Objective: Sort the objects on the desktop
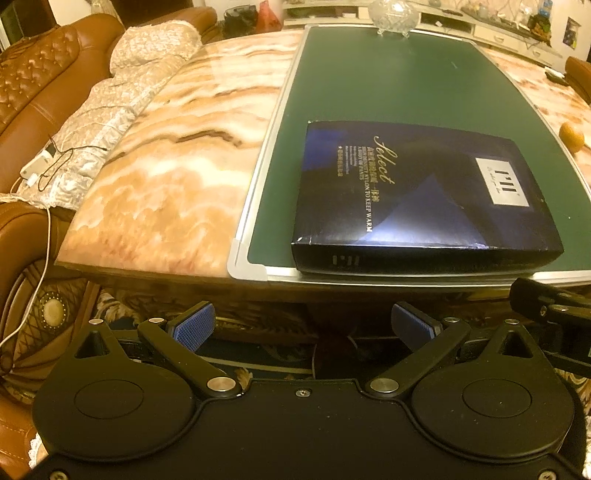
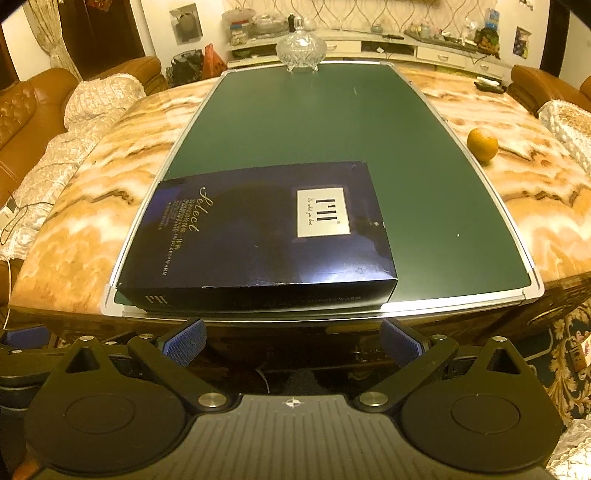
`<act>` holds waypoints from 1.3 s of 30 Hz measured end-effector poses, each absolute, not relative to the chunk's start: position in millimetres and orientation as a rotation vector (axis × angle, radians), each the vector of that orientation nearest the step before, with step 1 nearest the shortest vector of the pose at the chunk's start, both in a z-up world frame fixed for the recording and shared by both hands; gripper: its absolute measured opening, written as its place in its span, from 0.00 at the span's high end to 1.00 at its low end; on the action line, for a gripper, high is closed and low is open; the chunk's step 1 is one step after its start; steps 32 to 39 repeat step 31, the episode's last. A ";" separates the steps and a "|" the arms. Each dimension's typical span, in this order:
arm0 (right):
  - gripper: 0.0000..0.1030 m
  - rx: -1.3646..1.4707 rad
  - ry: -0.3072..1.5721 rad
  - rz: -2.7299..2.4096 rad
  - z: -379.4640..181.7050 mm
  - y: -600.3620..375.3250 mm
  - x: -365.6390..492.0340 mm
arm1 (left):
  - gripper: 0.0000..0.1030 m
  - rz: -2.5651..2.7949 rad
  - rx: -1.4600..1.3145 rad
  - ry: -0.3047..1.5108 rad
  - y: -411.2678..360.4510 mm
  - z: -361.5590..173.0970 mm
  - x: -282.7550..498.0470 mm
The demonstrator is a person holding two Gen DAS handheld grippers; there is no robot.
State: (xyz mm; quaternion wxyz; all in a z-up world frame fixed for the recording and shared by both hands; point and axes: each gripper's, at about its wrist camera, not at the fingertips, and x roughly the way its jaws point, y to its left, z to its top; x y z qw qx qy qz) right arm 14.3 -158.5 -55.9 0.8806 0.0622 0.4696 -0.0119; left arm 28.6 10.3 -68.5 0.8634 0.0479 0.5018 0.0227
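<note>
Left wrist view first. Bowl (image 1: 393, 16) at the far end of the board (image 1: 388, 92) is cut off by the top edge, only its lower half shows. Orange (image 1: 571, 136) sits at the right edge, badly warped. Small print on the box (image 1: 417, 192) is hard to read past "Select". Your right gripper (image 1: 554, 306) pokes in at the right, fingers out of frame. Green board lies on a marble table (image 1: 166, 166); brown sofa (image 1: 33, 92) with a pale cover (image 1: 122, 96) runs along the left, a white cable (image 1: 40, 173) on it. Your left gripper (image 1: 303, 326) has its jaws wide apart, holding nothing, below and short of the table edge. Box lies flat at the near edge of the board, ahead and a bit right of the blue pads (image 1: 194, 328).

Right wrist view. Bowl (image 2: 301, 48) shows whole here at the board's (image 2: 314, 122) far end; clutter on the shelf (image 2: 369, 40) behind is too small to make out. Orange (image 2: 482, 144) rests on the table (image 2: 535, 206), just beside the board's right rim. Your right gripper (image 2: 293, 341) is spread open and empty, short of the table. Box (image 2: 258, 229) sits at the board's near left corner, ahead and slightly left, well apart from the orange.
</note>
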 end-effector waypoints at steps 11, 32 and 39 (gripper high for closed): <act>0.00 0.109 1.000 -0.029 -63.7 -159.5 24.5 | 0.00 0.060 0.110 1.064 7.2 -76.3 37.7; 0.00 0.112 1.002 -0.027 -64.3 -162.5 30.5 | 0.00 0.072 0.125 1.055 2.4 -75.5 41.8; 0.00 0.112 1.002 -0.027 -64.3 -162.5 30.5 | 0.00 0.072 0.125 1.055 2.4 -75.5 41.8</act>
